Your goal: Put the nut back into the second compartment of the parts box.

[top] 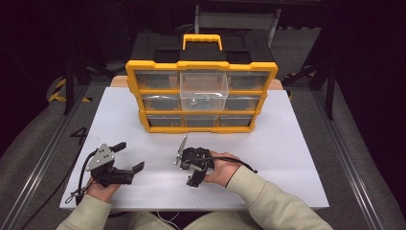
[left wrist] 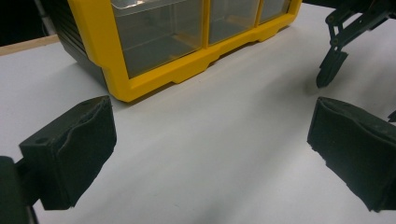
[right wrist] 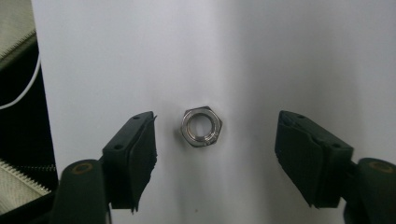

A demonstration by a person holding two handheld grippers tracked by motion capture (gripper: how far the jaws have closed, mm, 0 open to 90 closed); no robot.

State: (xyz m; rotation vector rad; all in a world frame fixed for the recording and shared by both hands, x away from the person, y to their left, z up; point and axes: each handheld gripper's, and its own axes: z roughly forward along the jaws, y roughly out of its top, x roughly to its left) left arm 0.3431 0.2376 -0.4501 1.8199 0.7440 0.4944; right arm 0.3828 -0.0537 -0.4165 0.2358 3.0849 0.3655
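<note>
Right tool [right wrist: 215, 154] points down over a steel hex nut [right wrist: 201, 126] lying flat on the near bench [right wrist: 261, 56], pads spread either side, not touching, seemingly placed for a pinch. Left tool [left wrist: 210, 154] rests spread at near left, empty. The yellow drawer cabinet [top: 201, 67] at the far side has one drawer [top: 203, 91] pulled out, probably for the nut.

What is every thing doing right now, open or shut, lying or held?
Nut: lying flat on the table, not gripped.
Right tongs: open, either side of the nut.
Left tongs: open, empty.
Top middle drawer: pulled out.
Other drawers: pushed in.
</note>
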